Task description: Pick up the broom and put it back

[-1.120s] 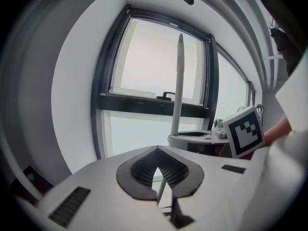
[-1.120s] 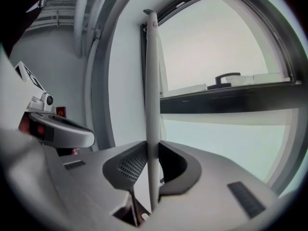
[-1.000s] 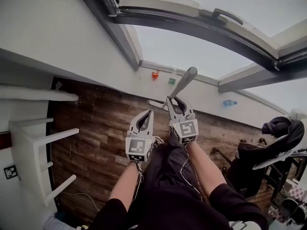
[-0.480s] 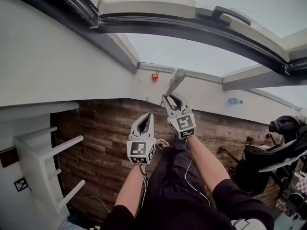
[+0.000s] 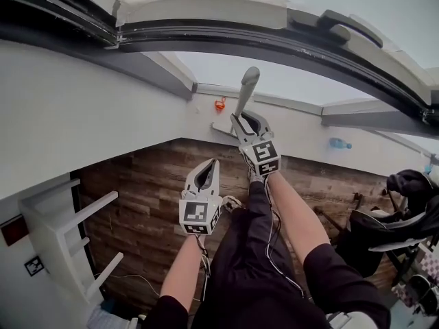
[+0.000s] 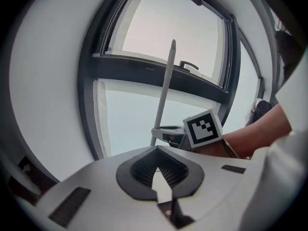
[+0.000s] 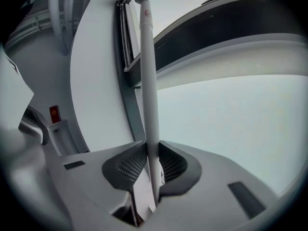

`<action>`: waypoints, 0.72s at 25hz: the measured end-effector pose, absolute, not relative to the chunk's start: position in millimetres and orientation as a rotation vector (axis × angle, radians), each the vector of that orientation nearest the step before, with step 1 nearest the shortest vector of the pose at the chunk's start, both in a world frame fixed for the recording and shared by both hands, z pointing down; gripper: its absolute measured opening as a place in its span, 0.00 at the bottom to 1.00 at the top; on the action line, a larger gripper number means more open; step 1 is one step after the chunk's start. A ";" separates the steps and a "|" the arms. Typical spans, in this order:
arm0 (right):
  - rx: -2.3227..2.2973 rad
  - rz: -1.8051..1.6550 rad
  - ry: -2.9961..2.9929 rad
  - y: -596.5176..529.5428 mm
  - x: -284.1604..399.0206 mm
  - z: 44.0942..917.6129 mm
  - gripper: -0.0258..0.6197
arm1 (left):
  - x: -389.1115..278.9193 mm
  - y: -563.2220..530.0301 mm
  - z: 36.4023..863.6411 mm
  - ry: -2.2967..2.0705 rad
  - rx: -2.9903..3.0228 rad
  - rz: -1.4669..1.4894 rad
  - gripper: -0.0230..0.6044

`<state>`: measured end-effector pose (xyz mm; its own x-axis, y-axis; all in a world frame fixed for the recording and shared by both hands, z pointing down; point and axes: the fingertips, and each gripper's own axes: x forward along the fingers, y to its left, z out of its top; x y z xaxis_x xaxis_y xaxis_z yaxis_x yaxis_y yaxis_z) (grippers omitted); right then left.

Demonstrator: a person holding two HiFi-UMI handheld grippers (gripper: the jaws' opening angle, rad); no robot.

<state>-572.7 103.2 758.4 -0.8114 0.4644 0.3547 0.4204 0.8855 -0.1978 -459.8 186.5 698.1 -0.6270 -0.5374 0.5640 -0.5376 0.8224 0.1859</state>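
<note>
**Below the window: broom clamped in right gripper**

1. Room and surface
- Under the window [image 5: 274, 81], a white wall [image 5: 82, 122] runs down to a floor [image 5: 144, 204] of brown wood planks.
- The window has a dark frame and a dark lever [image 5: 343, 25] on its upper bar.
- A small orange fitting [image 5: 220, 104] sits on the wall just below the window's lower edge.
- A white rack [image 5: 65, 225] with bare rungs stands on the floor, well to the left of the window.
- A dark chair [image 5: 391, 218] stands well to the right of the window.

2. Containers
- A blue bottle [image 5: 337, 143] lies against the wall below the window's right part. Its contents are too small to make out.

3. Tools and task item
- Right gripper [image 5: 244, 120]: its jaws are closed on the broom [image 5: 247, 88], with the pads pressing the grey handle from both sides.
- Only the handle shows. It rises steeply out of the jaws and its tip stands in front of the window glass. The brush end is out of sight.
- Left gripper [image 5: 212, 163]: its jaws are closed tip to tip with nothing between them. It is held lower than the right gripper and to its left, over the floor and apart from the broom.
</note>
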 end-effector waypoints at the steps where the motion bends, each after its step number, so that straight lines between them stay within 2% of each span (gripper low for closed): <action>1: -0.649 0.147 -2.659 101.7 -579.7 759.3 0.18 | -461.1 185.4 700.4 -2.371 0.788 0.002 0.04; 10: -0.576 0.181 -2.651 84.1 -616.0 770.1 0.19 | -464.6 174.0 703.0 -2.350 0.766 -0.024 0.04; 14: -0.546 0.181 -2.637 82.5 -614.6 771.2 0.31 | -465.5 170.9 699.1 -2.347 0.755 -0.033 0.04; 18: -0.540 0.155 -2.625 78.0 -604.4 771.6 0.31 | -457.7 171.0 694.2 -2.344 0.738 -0.039 0.04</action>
